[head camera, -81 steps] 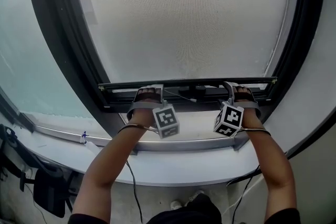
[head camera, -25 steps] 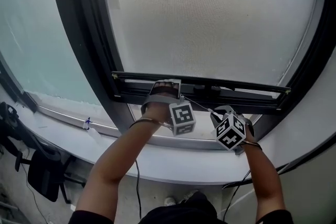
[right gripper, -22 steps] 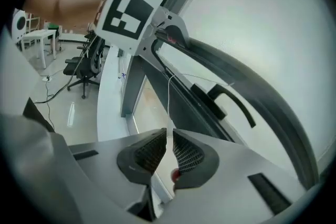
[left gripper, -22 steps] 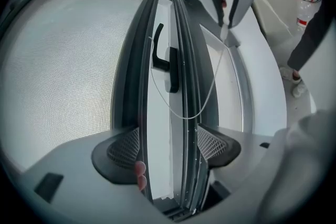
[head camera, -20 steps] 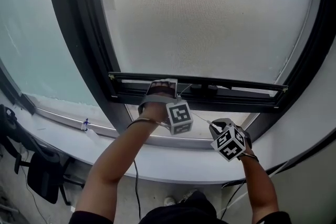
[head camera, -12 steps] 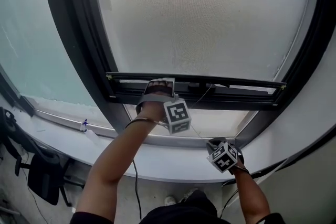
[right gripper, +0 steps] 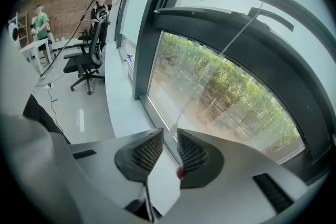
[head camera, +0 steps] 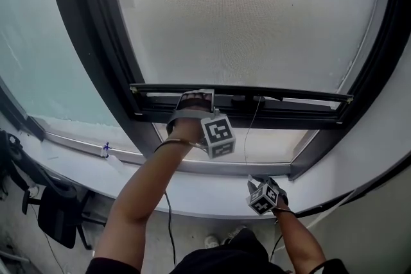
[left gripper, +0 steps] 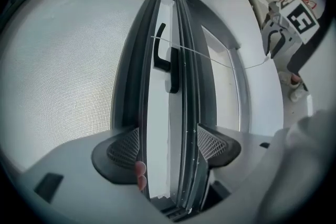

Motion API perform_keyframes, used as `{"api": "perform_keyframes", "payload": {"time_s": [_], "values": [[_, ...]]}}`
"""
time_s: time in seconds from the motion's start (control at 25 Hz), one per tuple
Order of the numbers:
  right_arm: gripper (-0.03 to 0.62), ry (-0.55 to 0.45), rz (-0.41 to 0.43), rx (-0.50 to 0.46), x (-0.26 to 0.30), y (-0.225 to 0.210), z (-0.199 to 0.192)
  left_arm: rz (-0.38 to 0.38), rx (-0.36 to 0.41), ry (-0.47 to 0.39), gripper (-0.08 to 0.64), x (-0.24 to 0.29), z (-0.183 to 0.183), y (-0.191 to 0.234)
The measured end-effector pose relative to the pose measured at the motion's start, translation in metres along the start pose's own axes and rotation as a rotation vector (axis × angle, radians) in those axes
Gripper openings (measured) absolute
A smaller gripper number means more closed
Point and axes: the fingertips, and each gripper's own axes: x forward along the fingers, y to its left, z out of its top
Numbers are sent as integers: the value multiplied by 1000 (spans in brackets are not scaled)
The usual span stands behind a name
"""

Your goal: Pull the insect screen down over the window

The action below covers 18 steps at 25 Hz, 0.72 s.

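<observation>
The grey mesh insect screen [head camera: 244, 16] covers most of the window, and its dark bottom bar [head camera: 289, 109] hangs above the sill. My left gripper [head camera: 196, 99] is shut on that bar [left gripper: 168, 113], one pad on each side. A thin pull cord [head camera: 255, 138] runs taut from the bar down to my right gripper [head camera: 262, 184], which is low by the sill's front edge. In the right gripper view the cord [right gripper: 236, 34] leads into the narrow gap of the right gripper [right gripper: 169, 152]. Its jaws have just been opening slightly with the cord between them.
Below the bar is a strip of uncovered glass [right gripper: 226, 92] with trees outside. A white sill [head camera: 192, 196] runs under the window and a dark frame post [head camera: 90, 42] stands left of it. A black office chair [right gripper: 86, 57] and people [right gripper: 39, 23] are farther off in the room.
The right gripper has left the bottom bar and dropped well below it to the sill's edge, drawing the cord out straight. The left gripper and the bar have stayed put.
</observation>
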Motion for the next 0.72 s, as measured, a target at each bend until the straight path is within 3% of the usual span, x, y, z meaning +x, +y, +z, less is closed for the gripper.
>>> {"api": "perform_keyframes", "payload": {"time_s": [0.08,0.16,0.36,0.72], "values": [[128,-9,-2,-25,0,5,5,-3,-5,1,348,0,1,1],[161,-26,-26,-48,-6,1,16,0,-15,-8,348,0,1,2],[161,-76,-120,-123,-20,-26,34,-3,-16,-11,348,-1,0,-1],[161,-94,-375,-369,-72,-122,87,-10,-17,-13,348,0,0,0]]}}
